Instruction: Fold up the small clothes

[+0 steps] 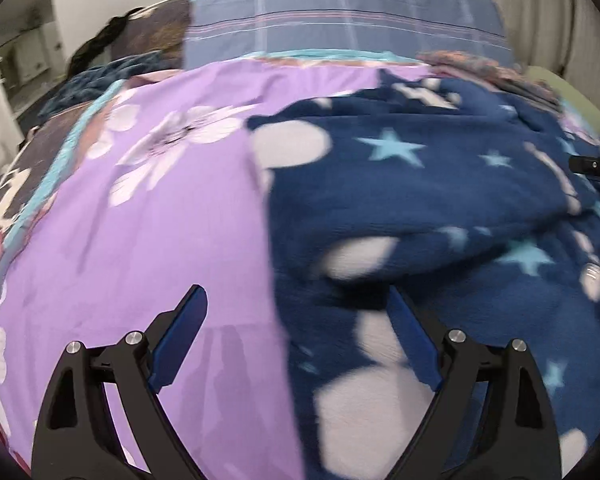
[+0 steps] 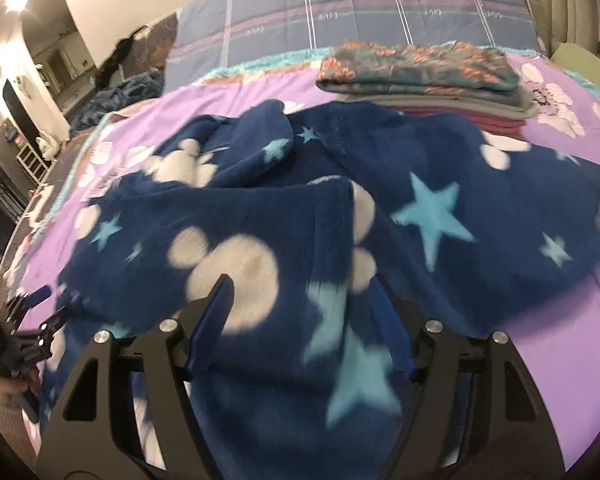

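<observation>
Nearest the left wrist camera, the left gripper point(image 1: 296, 300) has its jaws wide apart and clamped on nothing: one blue pad hangs over the bare purple bedspread point(image 1: 172, 240), the other over the left border of the navy fleece garment point(image 1: 420, 208), so that border runs between them. In the right wrist view, the right gripper point(image 2: 300, 300) also has its jaws apart, lowered over the garment point(image 2: 300, 208), with navy fleece, white blobs and pale blue stars filling the gap; whether its pads touch the cloth cannot be told through the blur. The garment lies crumpled across the middle of the bed, a folded-over flap rising near its centre. No container is in sight. Only the right view shows the left gripper from outside, at the bed's left edge, and beyond the garment, toward the far right corner, a neat stack of folded clothes point(image 2: 424, 76) topped by a floral piece. In the left view that stack is just a blurred sliver point(image 1: 480, 68). Farthest off in both views, a blue plaid cover point(image 1: 340, 20) spans the head of the bed.
</observation>
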Available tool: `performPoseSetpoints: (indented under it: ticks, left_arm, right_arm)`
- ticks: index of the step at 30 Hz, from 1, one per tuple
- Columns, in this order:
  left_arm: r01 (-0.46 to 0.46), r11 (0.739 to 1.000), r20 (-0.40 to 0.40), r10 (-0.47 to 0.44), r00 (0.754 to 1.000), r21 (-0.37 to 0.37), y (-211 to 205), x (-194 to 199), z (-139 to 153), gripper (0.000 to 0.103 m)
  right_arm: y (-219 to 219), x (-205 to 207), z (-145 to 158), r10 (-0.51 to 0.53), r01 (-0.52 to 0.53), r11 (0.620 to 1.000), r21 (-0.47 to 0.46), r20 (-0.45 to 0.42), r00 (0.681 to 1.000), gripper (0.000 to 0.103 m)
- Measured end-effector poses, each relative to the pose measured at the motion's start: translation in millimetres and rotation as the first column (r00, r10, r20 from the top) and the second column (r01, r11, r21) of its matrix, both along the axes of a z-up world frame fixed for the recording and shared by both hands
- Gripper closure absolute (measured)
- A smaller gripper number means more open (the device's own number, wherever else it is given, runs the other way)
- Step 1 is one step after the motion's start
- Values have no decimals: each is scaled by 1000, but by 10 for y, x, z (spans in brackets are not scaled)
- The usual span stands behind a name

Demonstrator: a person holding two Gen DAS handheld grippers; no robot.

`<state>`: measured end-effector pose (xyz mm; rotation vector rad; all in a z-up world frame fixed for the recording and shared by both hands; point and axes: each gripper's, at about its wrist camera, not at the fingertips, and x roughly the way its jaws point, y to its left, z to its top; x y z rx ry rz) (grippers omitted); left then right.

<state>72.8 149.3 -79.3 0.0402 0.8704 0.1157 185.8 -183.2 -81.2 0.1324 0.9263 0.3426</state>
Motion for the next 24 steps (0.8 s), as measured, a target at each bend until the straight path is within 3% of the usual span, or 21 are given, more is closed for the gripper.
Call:
performPoseSetpoints:
  ticks: [2,3,4,5,7,11,12,14,16,17,19,20,21,22,24]
  left_arm:
    - [-37,999,3,37,999,-3,68,59,-20,13]
    - [-53,999,10,53,999,-3,105,79,-20,13]
    - [-67,998,15,66,998,8,129,86,-18,13]
    - [-79,997,20,79,997,25,146,83,-16,13]
    - [-92,994,26,90,996,52,149,77,-31,12]
    - [-110,993,28,108,994,48,189,16,-65,11]
    - [-113,993,29,111,993,46,179,6,-54,11]
    - [-117,992,27,116,993,51,176,-10,-37,11]
    - [-112,992,24,111,994,61,160,-51,-13,11]
    - [-102,993,23,101,995,64,155,-104,19,11]
    - [-76,996,20,75,997,36,160,-214,95,12]
    - [-52,999,24,52,998,-17,184,-290,185,16]
    - [-36,998,34,38,999,-52,194,-328,238,25]
    - [-4,992,69,12,998,-126,216,-365,372,30]
    - [39,982,123,-16,992,-186,162,-344,543,35]
  right_arm:
    - [75,142,-66,13,-12,1000,22,-22,1000,55]
    - [146,198,-97,36,-36,999,24,-36,999,81]
    - [216,215,-94,68,-67,998,14,-39,997,90]
    - [244,194,-57,79,-79,997,10,-26,997,92]
    - [252,17,263,104,-109,993,50,94,990,92]
    - [172,-298,807,101,-123,991,52,312,945,89]
    - [195,-280,796,99,-107,994,9,325,941,86]
    - [289,-162,526,121,-72,980,-183,271,955,66]
    - [280,-40,193,98,-37,949,-314,181,979,70]
    - [243,-22,89,78,-23,943,-333,152,985,72]
    - [87,-47,28,27,6,966,-259,125,992,72]
    - [0,-110,93,10,15,983,-185,129,992,72]
    - [-20,-162,146,13,7,989,-150,135,991,72]
    - [-28,-231,229,32,-16,994,-107,149,988,72]
    - [34,-332,352,94,-88,995,-45,172,981,72]
